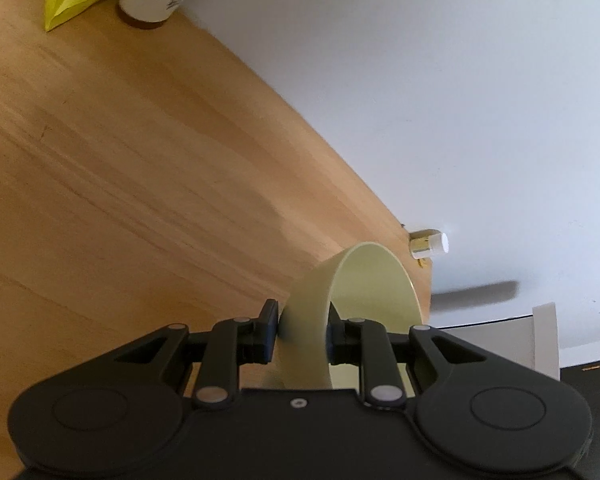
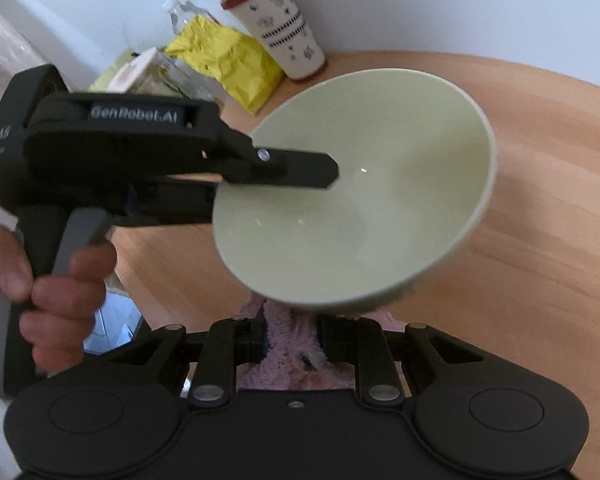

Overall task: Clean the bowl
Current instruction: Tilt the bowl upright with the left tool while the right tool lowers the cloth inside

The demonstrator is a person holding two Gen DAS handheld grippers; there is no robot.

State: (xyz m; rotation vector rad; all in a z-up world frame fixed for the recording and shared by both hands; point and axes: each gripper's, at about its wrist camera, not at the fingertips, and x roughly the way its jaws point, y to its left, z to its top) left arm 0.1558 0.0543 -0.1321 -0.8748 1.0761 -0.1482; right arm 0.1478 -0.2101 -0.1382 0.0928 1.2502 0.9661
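Left gripper (image 1: pixel 302 334) clamped on bowl (image 2: pixel 364 184) wall, bowl tilted above table (image 2: pixel 540 200). Right gripper (image 2: pixel 292 338) clamped on pink cloth (image 2: pixel 290 336) beneath bowl rim.

A light wooden table (image 2: pixel 540 184) with visible grain runs up to a white wall, and near its far edge stand a white patterned cup with a reddish lid (image 2: pixel 286 28), a crumpled yellow bag (image 2: pixel 228 64) touching it, and a clear glass bottle (image 2: pixel 184 16) behind the bag.
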